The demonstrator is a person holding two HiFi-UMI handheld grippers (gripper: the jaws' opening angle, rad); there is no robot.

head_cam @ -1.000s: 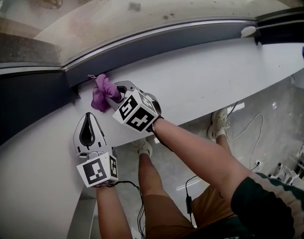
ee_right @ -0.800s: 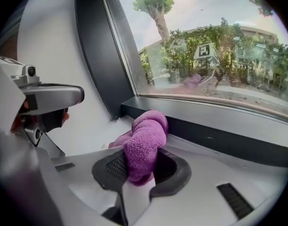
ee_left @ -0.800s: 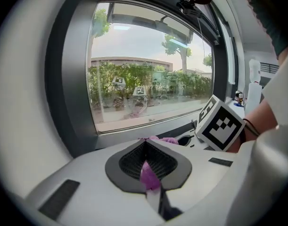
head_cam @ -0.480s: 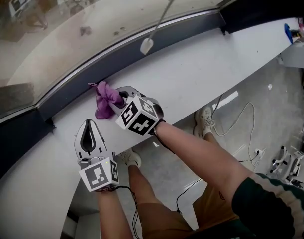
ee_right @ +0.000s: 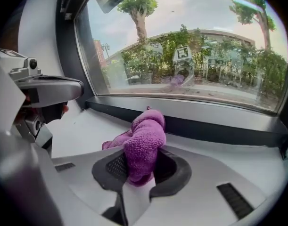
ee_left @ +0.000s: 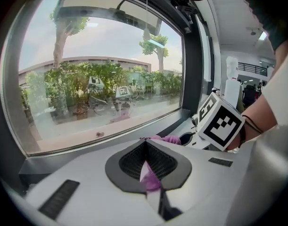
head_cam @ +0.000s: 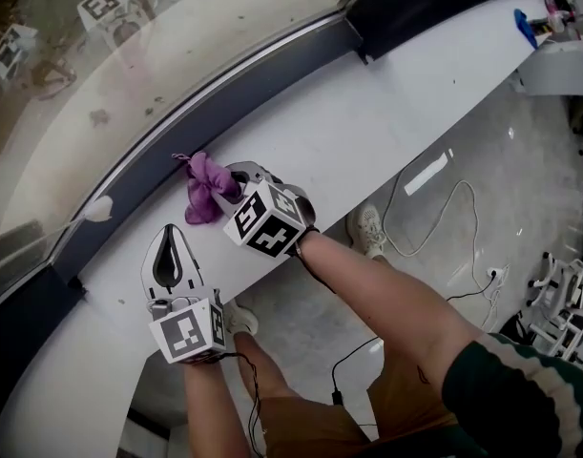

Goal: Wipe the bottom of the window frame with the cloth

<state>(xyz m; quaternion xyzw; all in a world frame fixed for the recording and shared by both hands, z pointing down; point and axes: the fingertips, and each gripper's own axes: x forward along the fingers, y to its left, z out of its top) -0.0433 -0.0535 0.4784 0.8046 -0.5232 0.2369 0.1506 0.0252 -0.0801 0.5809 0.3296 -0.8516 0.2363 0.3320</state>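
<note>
Right gripper view: your right gripper pinches purple microfibre cloth; press it against dark grey window frame bottom rail, drag steadily; left gripper pressed together, empty.

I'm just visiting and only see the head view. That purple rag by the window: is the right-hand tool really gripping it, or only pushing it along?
Observer: Gripping. The right gripper view shows the right tool shut on the cloth, with a bunched fold pinched between its jaws.
Operator: And what's outside the glass? From above I only see pale ground and reflections.
Observer: The left gripper view looks out level through the window. It shows trees and a long low building beyond them.
</note>
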